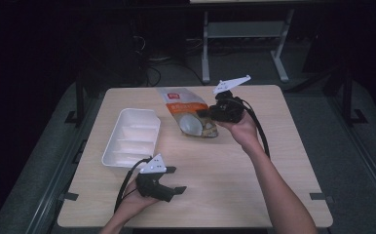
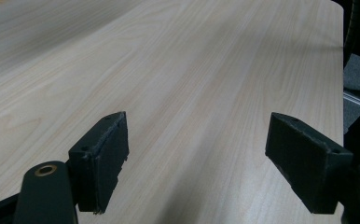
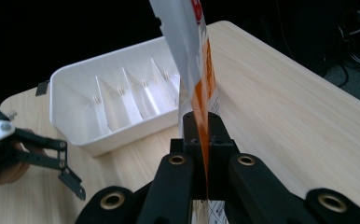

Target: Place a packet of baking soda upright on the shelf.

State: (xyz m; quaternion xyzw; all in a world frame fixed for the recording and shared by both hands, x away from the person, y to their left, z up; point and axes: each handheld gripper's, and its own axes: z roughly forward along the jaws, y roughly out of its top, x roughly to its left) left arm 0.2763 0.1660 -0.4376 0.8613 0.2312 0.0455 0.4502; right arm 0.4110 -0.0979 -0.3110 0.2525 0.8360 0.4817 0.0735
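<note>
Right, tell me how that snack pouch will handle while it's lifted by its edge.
The snack pouch is probably floppy: its film hangs thin from the right gripper. Contents bulge at its low end, so it may swing. The glossy film could slip.

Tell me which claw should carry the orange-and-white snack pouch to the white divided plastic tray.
Right claw: it is shut on the snack pouch. The left claw, open, sits near the tray.

My two grippers are black. The left gripper (image 1: 174, 179) carries a grey three-cornered plate and blocky foam-edged pads (image 2: 104, 158). The right gripper (image 1: 204, 114) shows brass-ringed pivot holes and a trailing black cable. My forearms are unsleeved.
</note>
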